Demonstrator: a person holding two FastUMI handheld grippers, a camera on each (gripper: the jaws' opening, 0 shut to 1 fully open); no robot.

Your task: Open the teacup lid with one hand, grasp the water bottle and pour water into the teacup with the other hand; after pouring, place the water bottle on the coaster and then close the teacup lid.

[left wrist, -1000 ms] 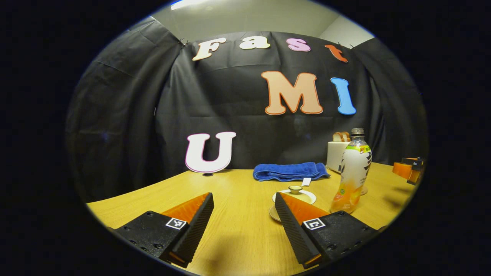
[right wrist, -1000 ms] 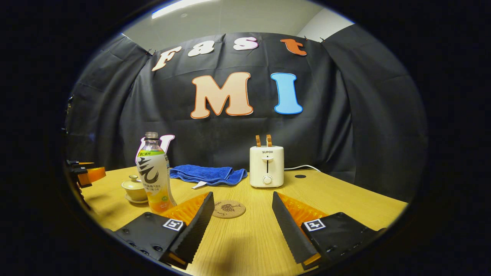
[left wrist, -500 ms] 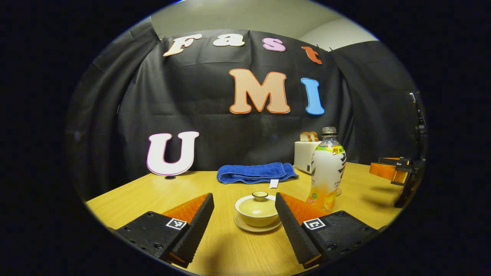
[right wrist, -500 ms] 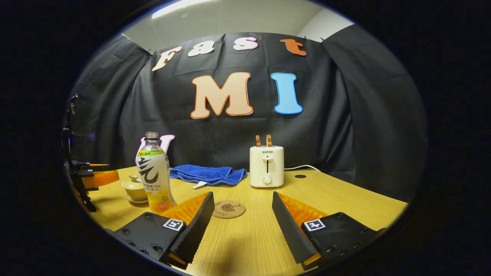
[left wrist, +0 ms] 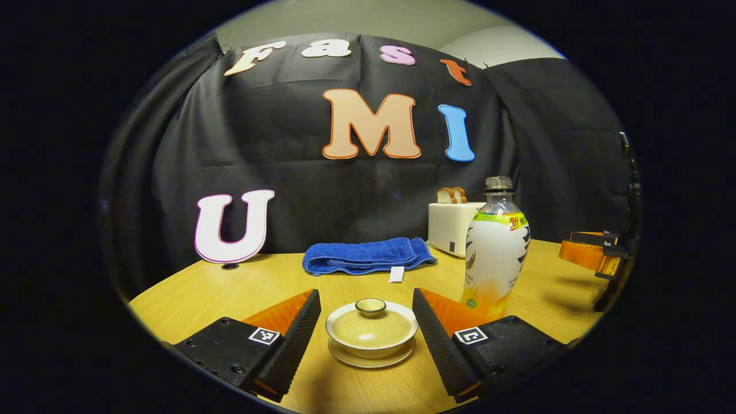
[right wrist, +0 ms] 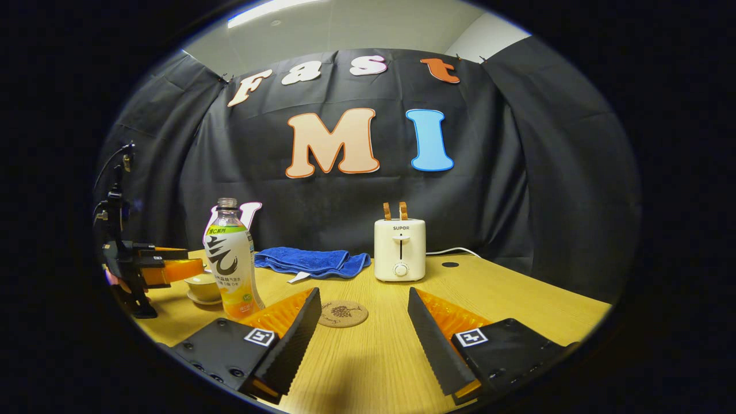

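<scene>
The teacup point(left wrist: 371, 330) sits on its saucer point(left wrist: 371, 357) near the front edge of the wooden table point(left wrist: 241, 287), with its lid point(left wrist: 371, 313) on and the small knob of the lid upright in the middle. In the left gripper view it lies between the two fingers of the left gripper point(left wrist: 366, 333), whose jaws stand wide apart on either side of the cup without touching it. In the right gripper view the same teacup point(right wrist: 202, 282) appears far to the left, partly hidden behind the left gripper point(right wrist: 172, 267) that reaches over it.

Just to the right of the cup stands the water bottle point(left wrist: 494, 253), upright, cap on, with orange liquid low in it. In the right gripper view the bottle point(right wrist: 230, 267) stands left of the right gripper point(right wrist: 363, 330), whose fingers are spread wide with nothing between them but bare table. Beyond that gap, near the fingertips, lies the round cork coaster point(right wrist: 342, 314), flat on the table.

Farther back a folded blue towel point(left wrist: 368, 256) lies near the wall, and to its right stands a cream toaster point(right wrist: 399, 249) with two slices of bread point(right wrist: 395, 210) sticking up from its slots. In the left gripper view the right gripper point(left wrist: 592, 256) shows at the far right edge, above the table.
</scene>
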